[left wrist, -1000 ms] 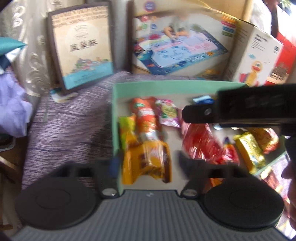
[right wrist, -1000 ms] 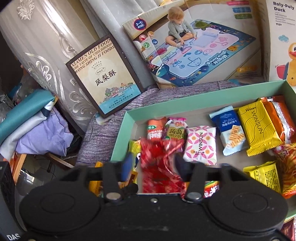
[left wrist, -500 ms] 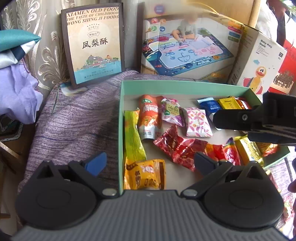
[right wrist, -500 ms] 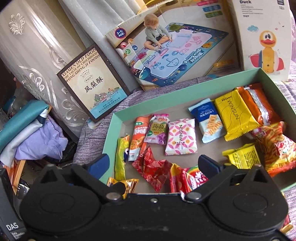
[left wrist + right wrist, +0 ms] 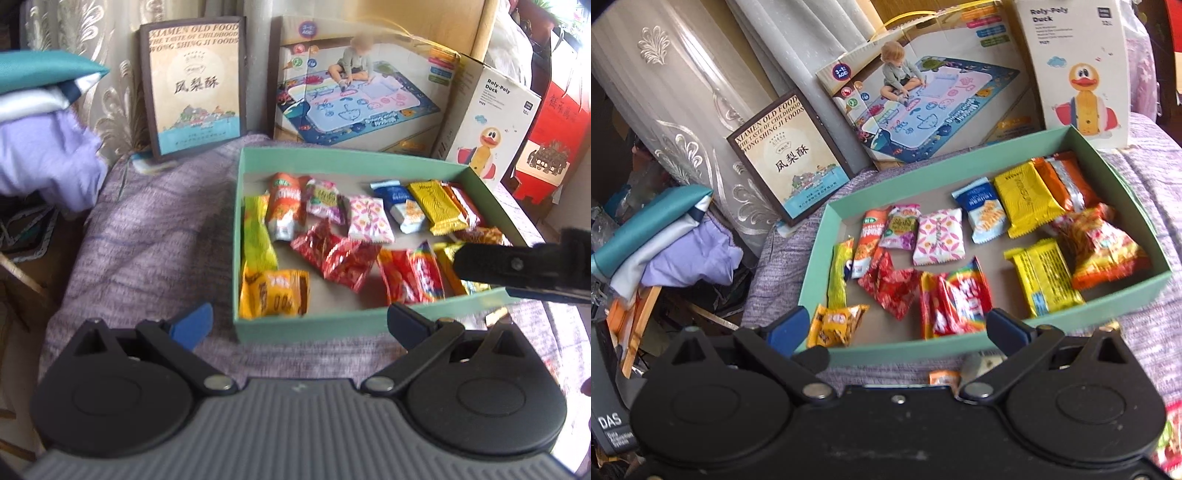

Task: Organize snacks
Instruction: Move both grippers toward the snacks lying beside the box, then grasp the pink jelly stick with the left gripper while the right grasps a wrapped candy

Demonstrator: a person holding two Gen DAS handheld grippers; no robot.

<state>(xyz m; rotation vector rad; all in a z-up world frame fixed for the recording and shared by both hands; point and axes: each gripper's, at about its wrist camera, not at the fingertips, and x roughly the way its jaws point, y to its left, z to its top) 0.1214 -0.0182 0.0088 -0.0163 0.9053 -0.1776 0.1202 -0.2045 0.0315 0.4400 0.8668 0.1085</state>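
Observation:
A shallow green box (image 5: pixel 332 159) (image 5: pixel 923 349) on a purple cloth holds several snack packets. An orange-yellow packet (image 5: pixel 273 293) (image 5: pixel 836 326) lies in its near left corner, with a crumpled red packet (image 5: pixel 341 254) (image 5: pixel 892 286) beside it. My left gripper (image 5: pixel 299 319) is open and empty, just in front of the box's near wall. My right gripper (image 5: pixel 897 325) is open and empty above the near wall; its arm shows in the left wrist view (image 5: pixel 517 267) at the right. A small orange packet (image 5: pixel 942 378) lies on the cloth outside the box.
A brown-framed pastry box (image 5: pixel 195 85) (image 5: pixel 788 162), a play-mat box (image 5: pixel 354 96) (image 5: pixel 931 99) and a duck toy box (image 5: pixel 484 122) (image 5: pixel 1078 70) stand behind the green box. A red box (image 5: pixel 550 136) is at the far right. Folded cloths (image 5: pixel 40 122) (image 5: pixel 665 236) lie left.
Both grippers opened, let go of the orange-yellow and red packets in the box, and drew back toward its near wall.

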